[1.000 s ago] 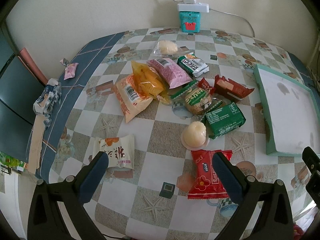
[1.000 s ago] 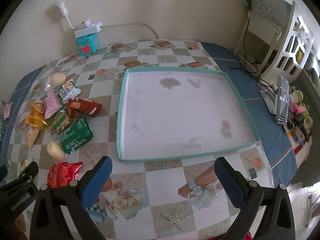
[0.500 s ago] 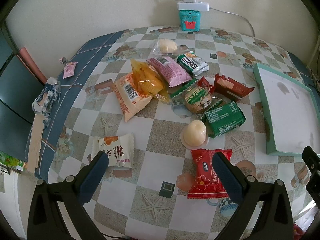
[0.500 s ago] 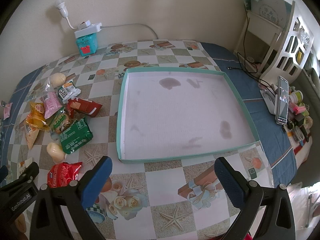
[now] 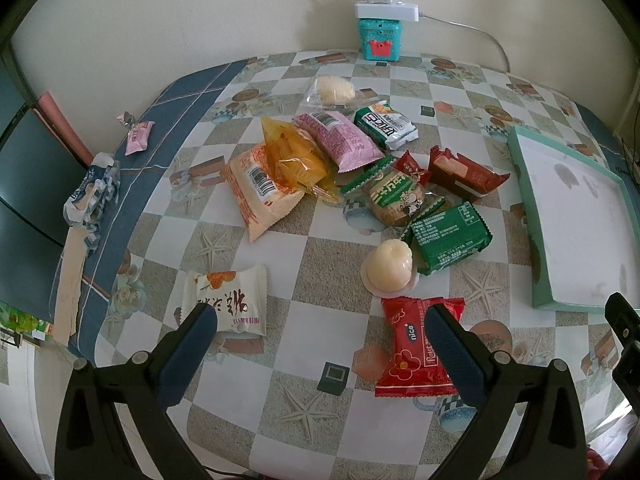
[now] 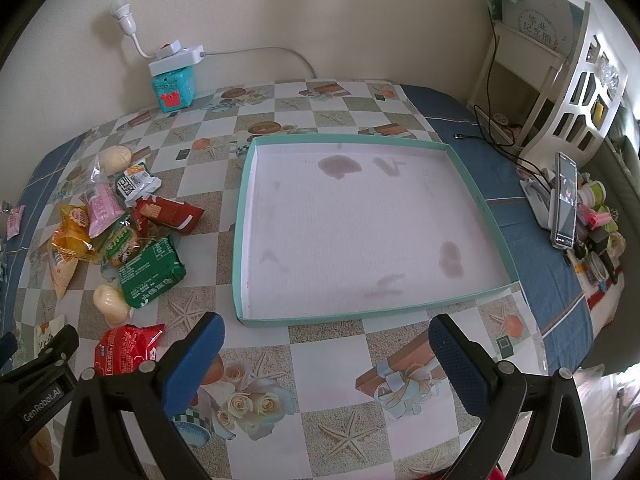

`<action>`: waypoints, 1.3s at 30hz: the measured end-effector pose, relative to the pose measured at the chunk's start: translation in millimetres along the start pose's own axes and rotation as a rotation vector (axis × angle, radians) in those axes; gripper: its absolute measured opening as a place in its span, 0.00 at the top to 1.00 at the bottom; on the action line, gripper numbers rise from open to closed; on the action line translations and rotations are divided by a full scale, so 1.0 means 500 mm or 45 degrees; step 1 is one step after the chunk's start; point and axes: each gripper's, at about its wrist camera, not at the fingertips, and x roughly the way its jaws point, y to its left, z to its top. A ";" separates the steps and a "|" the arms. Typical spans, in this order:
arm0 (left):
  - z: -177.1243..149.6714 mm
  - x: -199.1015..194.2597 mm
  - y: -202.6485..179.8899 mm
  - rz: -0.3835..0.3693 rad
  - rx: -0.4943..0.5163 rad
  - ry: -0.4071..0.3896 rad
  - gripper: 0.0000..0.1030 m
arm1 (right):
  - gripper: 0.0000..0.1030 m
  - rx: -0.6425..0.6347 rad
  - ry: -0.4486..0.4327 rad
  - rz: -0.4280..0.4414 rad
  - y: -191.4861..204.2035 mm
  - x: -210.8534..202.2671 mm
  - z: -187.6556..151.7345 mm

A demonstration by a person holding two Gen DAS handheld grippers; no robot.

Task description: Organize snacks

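Observation:
Several snack packets lie in a loose pile on the patterned tablecloth: an orange packet (image 5: 260, 188), a pink one (image 5: 340, 140), a green one (image 5: 450, 236), a pale jelly cup (image 5: 390, 266). A red packet (image 5: 416, 348) and a white packet (image 5: 228, 302) lie nearest my left gripper (image 5: 320, 328), which hovers open above the table between them. The shallow teal-rimmed tray (image 6: 464, 176) holds nothing. My right gripper (image 6: 326, 338) is open just in front of the tray's near edge. The pile shows again in the right wrist view, with the green packet (image 6: 150, 272) at its left.
A teal box with a white power strip (image 5: 380, 36) stands against the back wall. A small pink candy (image 5: 138, 138) and crumpled wrapper (image 5: 92, 200) lie on the blue border at left. A phone on a stand (image 6: 564, 200) and clutter sit at the table's right end.
Both views have barely shifted; the left wrist view has tipped slightly, so the pile sits a little lower. Nothing was taken hold of or moved.

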 end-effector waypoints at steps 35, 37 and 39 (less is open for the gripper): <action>-0.023 0.107 0.255 -0.109 -0.433 0.150 0.00 | 0.00 -0.262 0.276 0.425 0.252 0.077 -0.038; -0.017 0.118 0.245 -0.135 -0.406 0.164 0.00 | 0.00 -0.288 0.316 0.435 0.268 0.089 -0.046; -0.012 0.132 0.237 -0.140 -0.382 0.184 0.00 | 0.00 -0.308 0.340 0.436 0.280 0.098 -0.052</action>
